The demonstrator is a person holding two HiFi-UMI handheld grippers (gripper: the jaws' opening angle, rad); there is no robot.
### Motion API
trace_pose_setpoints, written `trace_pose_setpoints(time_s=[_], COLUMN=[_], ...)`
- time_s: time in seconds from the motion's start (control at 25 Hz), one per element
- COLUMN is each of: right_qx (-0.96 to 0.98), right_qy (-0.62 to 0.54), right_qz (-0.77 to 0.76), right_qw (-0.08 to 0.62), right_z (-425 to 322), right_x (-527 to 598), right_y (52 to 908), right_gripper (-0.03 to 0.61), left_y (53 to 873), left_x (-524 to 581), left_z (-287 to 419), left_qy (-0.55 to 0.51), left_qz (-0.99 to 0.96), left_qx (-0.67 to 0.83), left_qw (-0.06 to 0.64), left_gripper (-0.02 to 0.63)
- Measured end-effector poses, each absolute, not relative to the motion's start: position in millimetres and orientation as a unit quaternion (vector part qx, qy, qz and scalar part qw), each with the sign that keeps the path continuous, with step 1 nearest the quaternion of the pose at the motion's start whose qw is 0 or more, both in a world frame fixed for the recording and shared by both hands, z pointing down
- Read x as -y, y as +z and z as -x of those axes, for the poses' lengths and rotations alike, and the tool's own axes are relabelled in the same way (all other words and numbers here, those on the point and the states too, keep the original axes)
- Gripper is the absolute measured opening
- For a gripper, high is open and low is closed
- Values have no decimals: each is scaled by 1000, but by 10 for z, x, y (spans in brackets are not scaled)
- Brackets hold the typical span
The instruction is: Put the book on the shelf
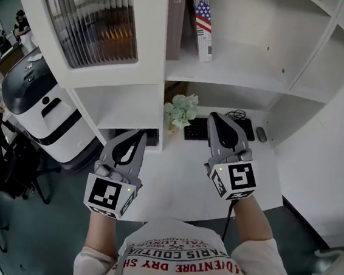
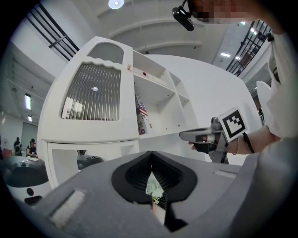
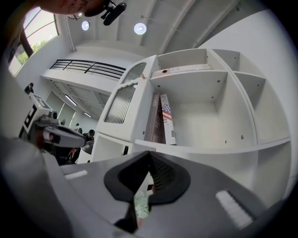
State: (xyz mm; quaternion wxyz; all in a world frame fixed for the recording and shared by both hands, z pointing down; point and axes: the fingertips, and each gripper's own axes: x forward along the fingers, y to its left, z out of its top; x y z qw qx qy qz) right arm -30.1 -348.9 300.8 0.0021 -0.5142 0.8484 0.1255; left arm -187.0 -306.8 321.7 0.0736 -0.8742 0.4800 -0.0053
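A book with a flag on its cover [image 1: 202,20] stands upright in the white shelf's [image 1: 240,68] middle compartment, next to a brown book [image 1: 175,18]. The right gripper view shows the flag book [image 3: 167,118] standing beside the brown book [image 3: 153,118]. My left gripper [image 1: 140,134] hovers over the desk's left part, shut and empty. My right gripper [image 1: 214,115] hangs above the desk below that compartment, jaws together with nothing between them. In each gripper's own view the left gripper [image 2: 150,155] and the right gripper [image 3: 149,155] have their tips touching.
On the white desk [image 1: 179,189] under the shelf are a small pale-green plant [image 1: 181,110], a black keyboard [image 1: 196,128] and a mouse [image 1: 261,134]. A ribbed-glass cabinet door [image 1: 90,18] is at upper left. A white-and-black machine [image 1: 41,102] and dark chairs stand left of the desk.
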Motion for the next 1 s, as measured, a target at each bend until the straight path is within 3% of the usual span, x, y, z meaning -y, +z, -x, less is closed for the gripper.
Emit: trace_pose_setpoints(time_s=[0.36,1.0], right_qx=[-858,-868], right_qy=[119,124], right_qz=[499,479], right_qw=[-15,-33], right_z=[271,367], right_x=[3319,3336], right_y=[3499,3627], right_gripper=[0,0], left_y=[3528,3501], left_x=[3053,3130], left_z=[1920,1995], left_qy=[-37,-26], left_qz=[872,867], left_qx=[-483,-496], left_qw=[67,49], left_gripper=[3,5])
